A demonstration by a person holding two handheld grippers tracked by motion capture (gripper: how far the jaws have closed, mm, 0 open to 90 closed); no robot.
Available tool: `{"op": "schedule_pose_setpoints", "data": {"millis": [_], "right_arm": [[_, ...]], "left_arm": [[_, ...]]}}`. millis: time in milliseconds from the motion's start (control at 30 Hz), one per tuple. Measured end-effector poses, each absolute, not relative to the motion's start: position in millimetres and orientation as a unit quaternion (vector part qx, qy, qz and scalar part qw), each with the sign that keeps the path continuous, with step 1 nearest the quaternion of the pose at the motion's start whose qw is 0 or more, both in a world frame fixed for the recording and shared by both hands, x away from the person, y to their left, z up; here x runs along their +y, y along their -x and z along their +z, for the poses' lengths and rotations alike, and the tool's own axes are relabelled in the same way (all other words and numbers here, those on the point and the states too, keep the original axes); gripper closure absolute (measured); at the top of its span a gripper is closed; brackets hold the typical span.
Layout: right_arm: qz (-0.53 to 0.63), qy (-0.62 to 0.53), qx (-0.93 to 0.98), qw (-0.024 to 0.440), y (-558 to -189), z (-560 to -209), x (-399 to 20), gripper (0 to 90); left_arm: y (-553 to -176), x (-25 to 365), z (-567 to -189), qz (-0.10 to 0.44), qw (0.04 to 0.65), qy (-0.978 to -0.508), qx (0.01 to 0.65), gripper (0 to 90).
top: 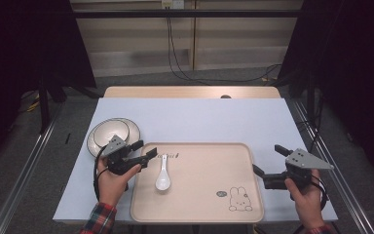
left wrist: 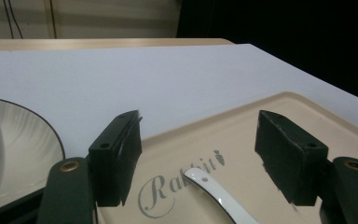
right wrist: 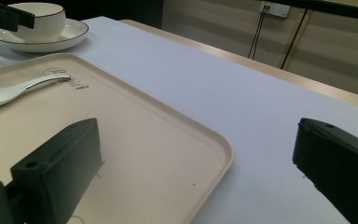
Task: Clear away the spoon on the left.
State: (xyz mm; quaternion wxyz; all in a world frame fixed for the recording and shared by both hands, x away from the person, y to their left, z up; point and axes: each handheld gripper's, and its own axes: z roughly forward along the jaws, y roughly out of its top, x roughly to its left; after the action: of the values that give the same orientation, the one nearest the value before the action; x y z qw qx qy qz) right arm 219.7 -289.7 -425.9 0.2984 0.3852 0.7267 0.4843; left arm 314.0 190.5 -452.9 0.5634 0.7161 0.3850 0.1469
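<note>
A white ceramic spoon (top: 163, 175) lies on the beige tray (top: 199, 195), bowl end toward me, handle pointing at the tray's far left corner. My left gripper (top: 145, 149) hovers at that corner with its jaws open. In the left gripper view the spoon handle (left wrist: 214, 193) lies low between the open jaws of this gripper (left wrist: 198, 135), and the pads do not touch it. My right gripper (top: 268, 159) is open beside the tray's right edge, one jaw over the tray (right wrist: 144, 140) and one over the table, with nothing between them (right wrist: 200, 140).
A white bowl on a dark-rimmed plate (top: 113, 132) sits on the table just left of the tray's far corner, close behind my left gripper. The tray carries a rabbit drawing (top: 238, 200) near its front right. The pale table surface (top: 199, 117) stretches beyond the tray.
</note>
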Motion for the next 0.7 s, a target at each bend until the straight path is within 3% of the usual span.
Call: {"op": "schedule_pose_setpoints", "data": {"millis": [700], "right_arm": [[0.483,-0.387,0.726,0.299,-220,-426,-291,0.6]], "left_arm": [[-311,206,-439,0.157,0.572,-0.711,0.376,10.4]]}}
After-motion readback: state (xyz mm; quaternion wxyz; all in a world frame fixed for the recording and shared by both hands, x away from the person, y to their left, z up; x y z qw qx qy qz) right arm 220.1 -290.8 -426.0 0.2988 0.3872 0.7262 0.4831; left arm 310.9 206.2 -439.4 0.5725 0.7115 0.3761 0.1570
